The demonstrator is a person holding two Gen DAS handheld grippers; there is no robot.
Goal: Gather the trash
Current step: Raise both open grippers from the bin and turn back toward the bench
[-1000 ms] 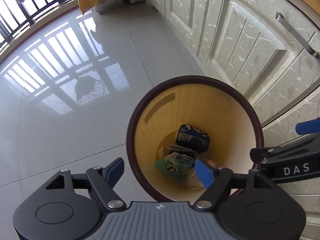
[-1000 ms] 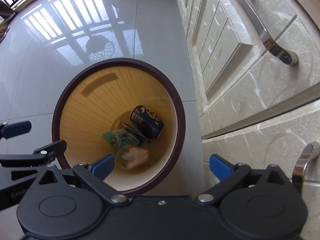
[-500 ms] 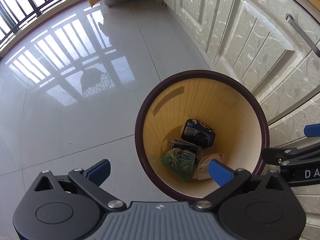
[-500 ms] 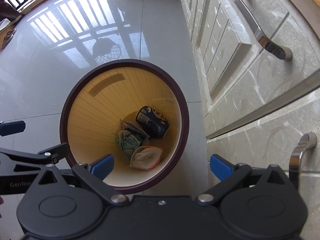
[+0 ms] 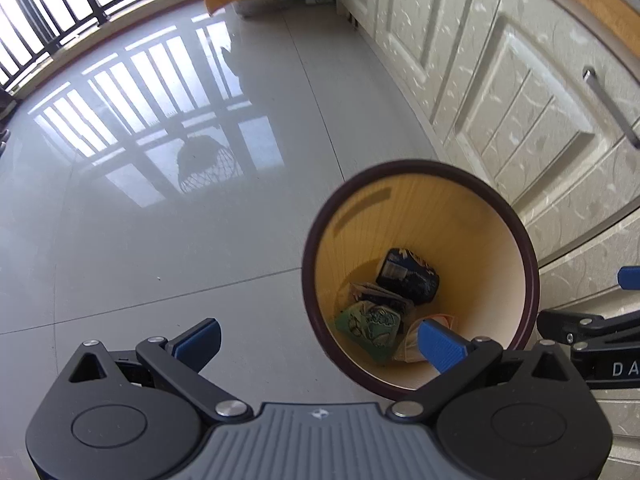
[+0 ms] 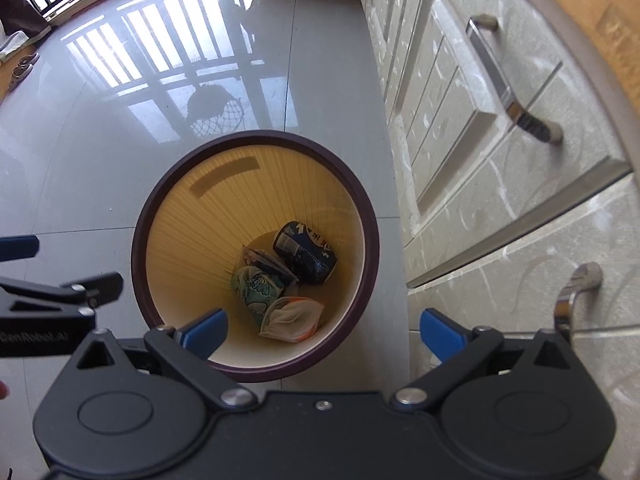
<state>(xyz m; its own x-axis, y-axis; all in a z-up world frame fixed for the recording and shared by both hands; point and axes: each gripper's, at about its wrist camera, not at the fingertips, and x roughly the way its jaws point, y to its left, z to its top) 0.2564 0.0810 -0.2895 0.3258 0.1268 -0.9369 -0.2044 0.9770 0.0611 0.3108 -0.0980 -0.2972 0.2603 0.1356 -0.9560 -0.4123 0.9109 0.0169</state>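
The trash (image 6: 288, 280) lies at the bottom of the bin (image 6: 160, 200) beside the cabinet (image 6: 460, 160), with the left gripper (image 5: 320, 340) and right gripper (image 6: 324, 332) pointing steeply downward above it, jaws spread wide and empty.

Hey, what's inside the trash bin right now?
In the trash bin: a dark can, a green wrapper, and a white-orange packet. Anything beneath them is hidden.

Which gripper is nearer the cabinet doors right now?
Right. The right gripper hangs between bin and cabinet doors; the left gripper hangs over the bin's far side.
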